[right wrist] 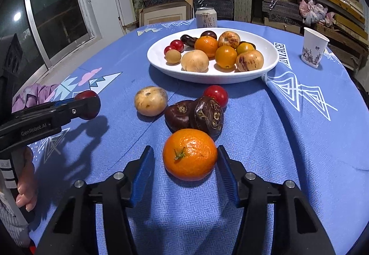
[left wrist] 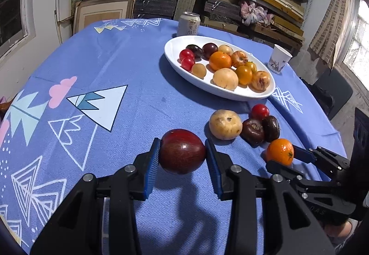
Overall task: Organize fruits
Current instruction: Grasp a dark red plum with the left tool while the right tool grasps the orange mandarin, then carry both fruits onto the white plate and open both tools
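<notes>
Left wrist view: the left gripper (left wrist: 182, 153) is closed on a dark red plum (left wrist: 182, 151), both blue pads pressed to its sides, and the shadow on the blue patterned tablecloth (left wrist: 115, 66) below suggests the fruit is lifted off the cloth. Right wrist view: the right gripper (right wrist: 185, 162) brackets a mandarin (right wrist: 189, 154) that sits on the cloth; its right pad touches or nearly touches the peel, while a clear gap separates the left pad from the fruit, so the jaws are open around it, not gripping.

Taking the white oval plate (right wrist: 265, 68) as landmark: it lies toward the far side of the table and holds cherry tomatoes, dark plums, a mandarin, yellow tomatoes, pale round fruits and red-streaked ones. Just in front of its near rim a loose cherry tomato (right wrist: 216, 94) rests on the cloth, touching two dark brown wrinkled fruits (right wrist: 196, 114) that sit nearer still. A pale yellow round fruit (right wrist: 151, 100) lies left of those. The mandarin is nearest of all, just in front of the dark pair. The plum hangs well left of the plate's near rim. A drink can (right wrist: 206, 17) stands behind the plate, and a paper cup (right wrist: 314, 47) stands to its right.
</notes>
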The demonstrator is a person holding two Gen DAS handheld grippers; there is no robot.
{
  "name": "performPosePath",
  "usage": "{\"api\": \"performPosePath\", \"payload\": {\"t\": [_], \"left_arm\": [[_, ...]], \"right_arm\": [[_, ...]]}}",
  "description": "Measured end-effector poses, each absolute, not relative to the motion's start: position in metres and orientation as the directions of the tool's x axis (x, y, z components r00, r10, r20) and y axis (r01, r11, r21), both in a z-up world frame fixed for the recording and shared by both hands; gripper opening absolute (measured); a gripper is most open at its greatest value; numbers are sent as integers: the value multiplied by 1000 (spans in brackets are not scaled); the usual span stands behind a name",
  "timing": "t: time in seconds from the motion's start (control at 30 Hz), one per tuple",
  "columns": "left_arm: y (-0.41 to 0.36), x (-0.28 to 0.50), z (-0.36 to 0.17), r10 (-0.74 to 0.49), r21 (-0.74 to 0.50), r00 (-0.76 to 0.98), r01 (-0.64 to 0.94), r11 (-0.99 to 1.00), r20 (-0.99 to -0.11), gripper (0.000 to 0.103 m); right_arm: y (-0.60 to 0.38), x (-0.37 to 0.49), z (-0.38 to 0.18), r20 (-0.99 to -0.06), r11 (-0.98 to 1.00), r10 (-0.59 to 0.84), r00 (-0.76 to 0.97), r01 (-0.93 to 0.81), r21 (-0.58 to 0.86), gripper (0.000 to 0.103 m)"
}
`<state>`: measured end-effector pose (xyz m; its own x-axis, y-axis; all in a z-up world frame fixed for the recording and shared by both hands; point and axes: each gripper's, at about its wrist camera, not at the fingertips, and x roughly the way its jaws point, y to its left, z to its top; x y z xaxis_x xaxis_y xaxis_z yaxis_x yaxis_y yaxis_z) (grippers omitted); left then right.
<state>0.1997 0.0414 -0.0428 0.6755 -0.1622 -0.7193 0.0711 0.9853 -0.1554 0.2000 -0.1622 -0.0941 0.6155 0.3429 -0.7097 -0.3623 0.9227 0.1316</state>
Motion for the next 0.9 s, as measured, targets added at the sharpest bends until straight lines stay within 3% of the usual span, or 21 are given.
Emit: {"api": "performPosePath", "payload": {"t": [0.13, 0.4, 0.53, 0.67, 0.9], "left_arm": [[39, 204, -48, -155, -144, 657, 72, 987, -737, 39], [40, 212, -46, -183, -179, 651, 73, 981, -737, 39], [34, 237, -19, -190, -172, 669, 93, 981, -719, 39], [21, 281, 18, -171, -151, 714, 92, 984, -679, 39], [2, 368, 19, -160, -161, 710, 67, 985, -686, 39]], "right_arm": [[-165, 207, -100, -735, 925, 343, 586, -347, 155, 48], [-174, 198, -85, -675, 918, 379, 633, -349, 189, 47], [-200, 216, -39, -598, 910, 415, 686, -325, 259, 47], [-212, 248, 17, -521, 922, 388, 760, -310, 234, 47], [-183, 304, 4, -565, 922, 381, 732, -341, 181, 47]]}}
